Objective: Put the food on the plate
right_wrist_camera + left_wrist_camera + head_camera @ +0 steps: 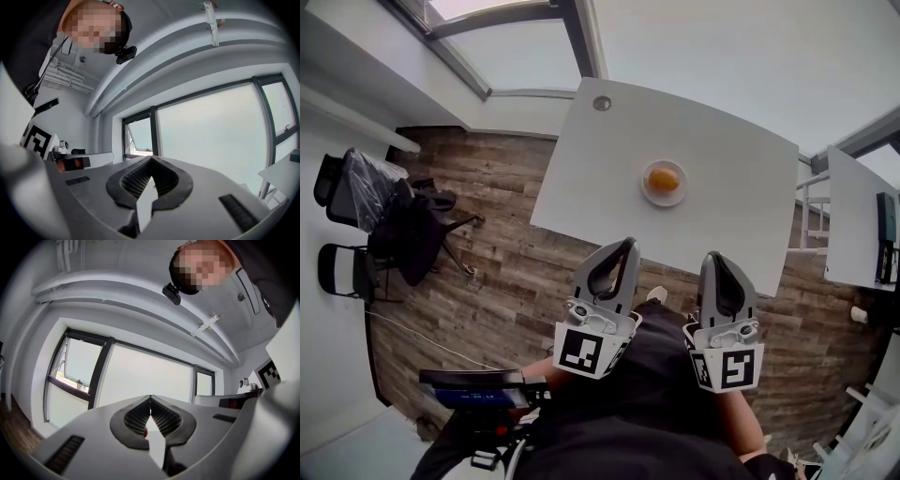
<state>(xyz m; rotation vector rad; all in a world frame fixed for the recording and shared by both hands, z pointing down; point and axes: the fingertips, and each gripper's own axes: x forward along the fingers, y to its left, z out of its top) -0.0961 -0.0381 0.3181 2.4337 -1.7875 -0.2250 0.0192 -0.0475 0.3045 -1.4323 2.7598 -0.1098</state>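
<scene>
A small white plate [664, 183] stands near the middle of the white table [722, 187], and on it lies a round orange piece of food [663, 177]. Both grippers are held close to the person's body, short of the table's near edge and well back from the plate. The left gripper [627, 244] has its jaws pressed together with nothing between them, and its tips meet in the left gripper view [150, 397]. The right gripper [718, 256] is shut and empty too [151, 159]. Both gripper views look up at the ceiling and windows, so neither shows the plate.
Dark chairs draped with black clothing [394, 220] stand on the wooden floor at the left. A second white table [853, 216] lies to the right. A dark device [473, 386] sits at the person's lower left. A round grommet [602, 103] marks the table's far corner.
</scene>
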